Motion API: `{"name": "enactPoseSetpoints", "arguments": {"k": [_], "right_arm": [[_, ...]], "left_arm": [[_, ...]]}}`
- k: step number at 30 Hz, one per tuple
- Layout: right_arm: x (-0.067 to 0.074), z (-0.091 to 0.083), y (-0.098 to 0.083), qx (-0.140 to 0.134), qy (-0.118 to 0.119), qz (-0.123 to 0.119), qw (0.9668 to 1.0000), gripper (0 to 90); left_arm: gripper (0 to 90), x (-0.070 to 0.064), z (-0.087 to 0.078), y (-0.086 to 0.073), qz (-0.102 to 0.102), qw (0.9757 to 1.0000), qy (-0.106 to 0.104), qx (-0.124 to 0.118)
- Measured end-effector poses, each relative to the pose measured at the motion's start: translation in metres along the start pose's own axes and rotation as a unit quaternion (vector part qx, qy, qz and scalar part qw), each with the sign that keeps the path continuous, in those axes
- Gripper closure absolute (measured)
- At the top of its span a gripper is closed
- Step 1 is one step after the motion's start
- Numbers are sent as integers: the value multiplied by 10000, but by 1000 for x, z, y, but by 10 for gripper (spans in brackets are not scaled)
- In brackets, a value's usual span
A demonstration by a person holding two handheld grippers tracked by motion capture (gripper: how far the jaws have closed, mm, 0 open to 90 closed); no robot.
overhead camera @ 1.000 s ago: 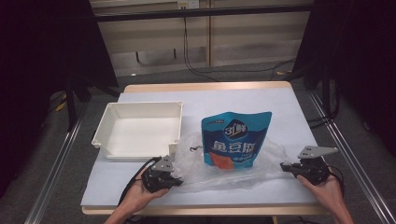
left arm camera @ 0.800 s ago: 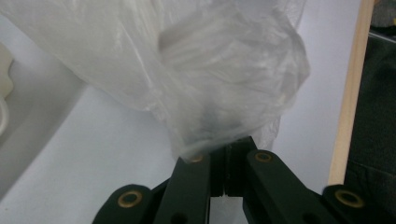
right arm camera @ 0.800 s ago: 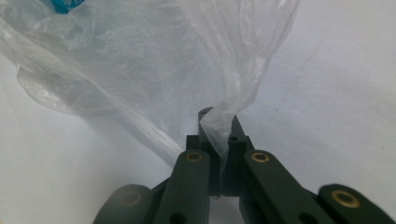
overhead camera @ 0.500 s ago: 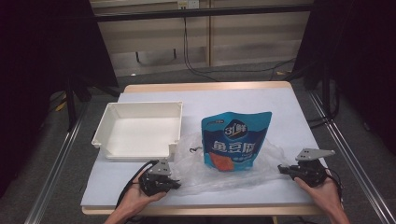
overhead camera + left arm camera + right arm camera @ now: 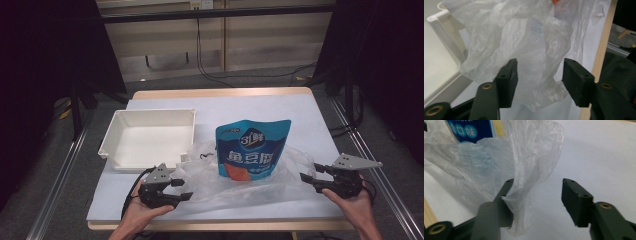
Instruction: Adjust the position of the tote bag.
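On the table (image 5: 300,107), covered in a pale sheet, you have a white tray (image 5: 150,137) toward the left edge, empty. Right of it, near the middle, a blue snack pouch (image 5: 252,147) stands on a crumpled clear plastic bag (image 5: 240,182) that spreads along the front edge. Your left gripper (image 5: 181,189) sits at the bag's left end, jaws spread, film bunched between them but not pinched. Your right gripper (image 5: 309,176) sits at the bag's right end, jaws likewise spread; a fold of film drapes against one jaw, not clamped. Step in hand looks like taking hold of the bag at both ends, probably to open it for the pouch. Next move calls for closing each jaw pair on a single layer of film.
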State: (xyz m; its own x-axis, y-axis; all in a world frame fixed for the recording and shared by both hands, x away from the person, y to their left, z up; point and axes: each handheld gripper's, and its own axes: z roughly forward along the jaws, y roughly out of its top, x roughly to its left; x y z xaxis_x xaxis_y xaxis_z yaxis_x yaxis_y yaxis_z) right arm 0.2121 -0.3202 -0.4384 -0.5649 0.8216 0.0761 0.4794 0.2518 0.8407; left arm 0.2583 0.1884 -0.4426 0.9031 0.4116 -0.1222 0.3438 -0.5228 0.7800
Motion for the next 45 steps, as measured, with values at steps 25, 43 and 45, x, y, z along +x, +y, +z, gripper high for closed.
{"name": "enactPoseSetpoints", "arguments": {"k": [25,43,45], "right_arm": [[14,-40,44,-1044,-166,-244,9941,258],[11,16,78,-326,-64,-736,9967,372],[6,27,75,-161,-77,-674,9976,441]], "left_arm": [[352,0,-77,36,328,9907,347,-1271],[286,24,-3,82,625,9966,99,-535],[279,28,9,79,578,9977,19,-349]]}}
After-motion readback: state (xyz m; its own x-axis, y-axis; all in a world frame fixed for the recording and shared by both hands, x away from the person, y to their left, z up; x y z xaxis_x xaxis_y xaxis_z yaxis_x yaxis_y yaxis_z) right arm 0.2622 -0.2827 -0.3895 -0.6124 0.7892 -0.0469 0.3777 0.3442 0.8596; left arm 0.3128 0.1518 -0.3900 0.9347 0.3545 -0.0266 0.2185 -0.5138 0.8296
